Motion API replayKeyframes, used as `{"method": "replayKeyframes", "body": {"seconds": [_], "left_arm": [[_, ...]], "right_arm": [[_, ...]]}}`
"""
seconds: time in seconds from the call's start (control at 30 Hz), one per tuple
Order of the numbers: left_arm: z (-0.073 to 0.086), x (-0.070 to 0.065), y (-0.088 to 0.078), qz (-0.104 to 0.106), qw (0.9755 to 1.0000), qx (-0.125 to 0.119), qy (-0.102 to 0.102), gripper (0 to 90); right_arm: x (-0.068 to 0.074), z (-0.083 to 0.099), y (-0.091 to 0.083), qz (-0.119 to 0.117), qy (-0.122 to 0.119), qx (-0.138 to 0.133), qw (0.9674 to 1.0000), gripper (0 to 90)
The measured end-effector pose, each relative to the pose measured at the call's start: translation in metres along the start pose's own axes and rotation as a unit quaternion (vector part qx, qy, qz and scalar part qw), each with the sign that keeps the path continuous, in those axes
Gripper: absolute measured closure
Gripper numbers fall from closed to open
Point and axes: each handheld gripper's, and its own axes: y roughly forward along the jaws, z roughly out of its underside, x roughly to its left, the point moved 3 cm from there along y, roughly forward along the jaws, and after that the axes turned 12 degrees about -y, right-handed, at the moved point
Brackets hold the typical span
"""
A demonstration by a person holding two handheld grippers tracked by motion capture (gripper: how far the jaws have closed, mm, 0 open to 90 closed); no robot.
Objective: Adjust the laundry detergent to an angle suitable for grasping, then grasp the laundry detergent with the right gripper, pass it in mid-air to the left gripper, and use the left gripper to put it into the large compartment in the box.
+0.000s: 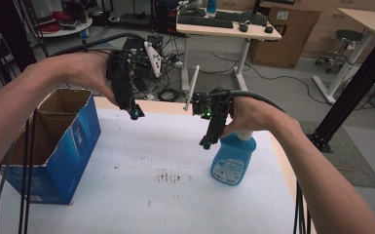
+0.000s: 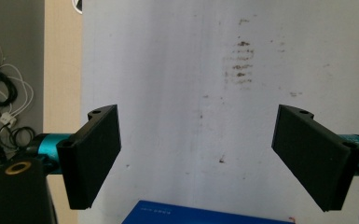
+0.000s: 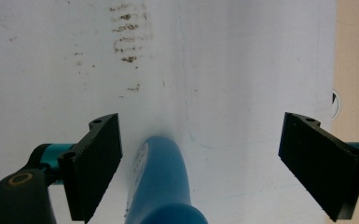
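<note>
— Which claw is the nearer one to the spray bottle (image 1: 234,160)?

— The right claw (image 1: 206,143), by a good margin. In the high view it hangs just beside the bottle's upper part, tips pointing down at the surface (image 1: 141,161), while the person's right hand (image 1: 251,114) covers the bottle's top. The left claw (image 1: 135,113) is well apart from it, held up nearer the open cardboard box (image 1: 53,146).

— And how do the right claw's jaws stand?

— Spread wide, gripping nothing. In the right gripper view the blue bottle (image 3: 161,182) rises from the bottom edge between the two jaws, but off-centre: it sits close to the jaw on that view's left and well clear of the one on its right.

— So which way does the bottle lie from the claw?

— Just below and slightly toward that near jaw. Its long axis is upright on the surface and runs roughly along the claw's own line of sight. The judgement would be that the claw must shift a little toward that side so the body is centred before closing.

— The left claw?

— Also wide open and empty; its own view shows bare surface ahead and a blue box edge (image 2: 205,215) just beneath.
</note>
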Motion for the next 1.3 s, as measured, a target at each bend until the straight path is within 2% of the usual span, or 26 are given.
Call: {"method": "replayKeyframes", "body": {"seconds": [0.1,0.27,0.7,0.83,0.97,1.1,1.23,1.3], "left_arm": [[-0.001,0.0,0.0,0.004,1.0,0.0,0.001,15.6],[-0.003,0.006,0.004,-0.004,0.9999,-0.003,-0.01,15.5],[0.001,0.005,0.002,-0.015,0.9997,0.01,-0.014,15.6],[0.001,0.004,0.001,-0.015,0.9997,0.008,-0.014,15.6],[-0.002,0.003,0.001,-0.015,0.9998,0.007,-0.013,15.6],[-0.003,0.001,0.001,-0.014,0.9998,0.007,-0.011,15.6],[-0.004,0.001,0.001,-0.014,0.9998,0.006,-0.01,15.6],[-0.004,0.001,0.002,-0.012,0.9999,0.002,-0.012,15.6]], "right_arm": [[0.002,0.0,-0.002,0.002,-0.005,0.002,1.0,12.6],[0.004,0.003,-0.002,-0.003,-0.004,0.004,1.0,12.6],[0.004,0.003,-0.007,0.0,-0.005,-0.005,1.0,12.6],[0.005,0.003,-0.006,0.004,-0.005,0.002,1.0,12.6],[0.005,0.006,-0.008,0.008,0.003,0.003,1.0,12.6],[0.006,0.014,-0.013,0.011,0.019,-0.009,0.9997,12.6],[0.006,0.017,-0.015,0.01,0.024,-0.015,0.9996,12.6],[0.01,0.03,-0.023,0.013,0.047,-0.03,0.9983,12.6]]}}
